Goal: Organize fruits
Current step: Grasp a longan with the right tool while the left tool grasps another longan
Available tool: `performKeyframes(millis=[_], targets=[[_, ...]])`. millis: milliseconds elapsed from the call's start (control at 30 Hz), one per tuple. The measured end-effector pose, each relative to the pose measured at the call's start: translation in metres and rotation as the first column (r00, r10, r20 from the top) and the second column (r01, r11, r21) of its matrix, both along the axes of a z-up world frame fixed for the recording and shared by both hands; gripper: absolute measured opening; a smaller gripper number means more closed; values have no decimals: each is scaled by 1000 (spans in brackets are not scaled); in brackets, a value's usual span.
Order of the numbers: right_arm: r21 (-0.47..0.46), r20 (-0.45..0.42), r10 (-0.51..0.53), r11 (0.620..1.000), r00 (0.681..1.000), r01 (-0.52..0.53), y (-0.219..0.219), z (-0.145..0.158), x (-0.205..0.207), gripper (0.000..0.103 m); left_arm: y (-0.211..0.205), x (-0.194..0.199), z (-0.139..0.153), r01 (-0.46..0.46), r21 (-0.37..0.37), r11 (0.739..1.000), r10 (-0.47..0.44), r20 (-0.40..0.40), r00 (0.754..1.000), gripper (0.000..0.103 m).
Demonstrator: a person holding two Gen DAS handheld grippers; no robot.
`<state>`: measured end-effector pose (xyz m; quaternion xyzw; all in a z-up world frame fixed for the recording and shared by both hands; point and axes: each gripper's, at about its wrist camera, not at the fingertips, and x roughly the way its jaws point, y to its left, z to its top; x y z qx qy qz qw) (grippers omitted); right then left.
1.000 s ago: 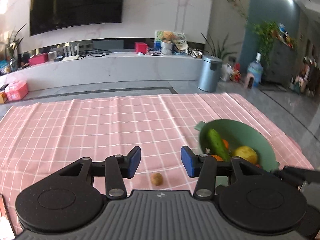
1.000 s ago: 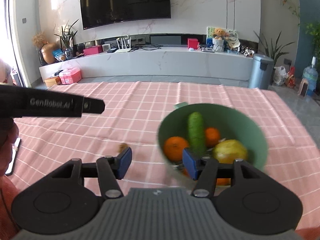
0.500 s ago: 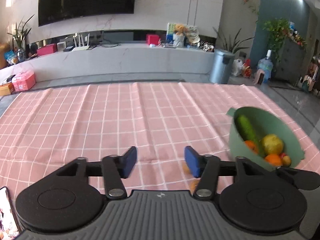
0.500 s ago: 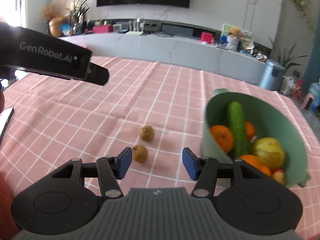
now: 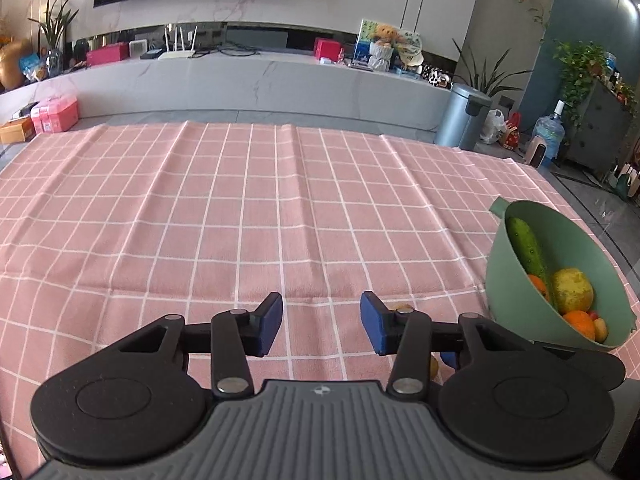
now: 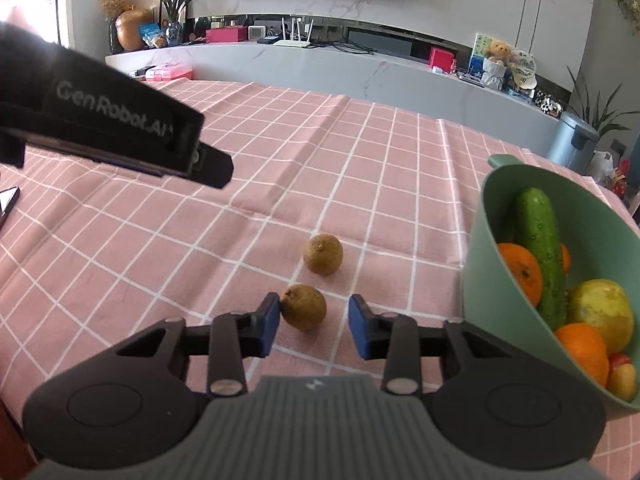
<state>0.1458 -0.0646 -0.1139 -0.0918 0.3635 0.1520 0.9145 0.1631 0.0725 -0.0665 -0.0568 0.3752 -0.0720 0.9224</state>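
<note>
On the pink checked tablecloth point(image 6: 200, 248) covering the table, seen from the right wrist and read left to right: the left claw point(image 5: 321, 323) enters at upper left as a dark bar, its jaws spread wide and empty in its own view. Centre, two small brown fruits lie apart from each other; the near fruit point(image 6: 303, 306) sits between the spread jaws of the right claw point(image 6: 313, 327), touching the left pad, with a gap to the right pad. The far fruit point(image 6: 323, 253) lies just beyond. Right, a tilted green bowl point(image 6: 478, 248) holds a cucumber point(image 6: 540, 248), oranges point(image 6: 520, 274) and a yellow fruit point(image 6: 604, 314). Judged step: grasping the near fruit. The next move calls for closing gently, then carrying it right into the bowl.
</note>
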Motion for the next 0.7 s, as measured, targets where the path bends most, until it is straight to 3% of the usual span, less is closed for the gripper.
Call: performKeyframes(millis=[167,700], targets=[[13,-5,11,1000,1000,-11,0,-2,3,21,-8,2,-7,38,14,999,-37,-22,999,48],[-41,23,-160,986,987,161,-16,0,5,21,-33,10,-23,171,-38,984,-173,-44,984,48]])
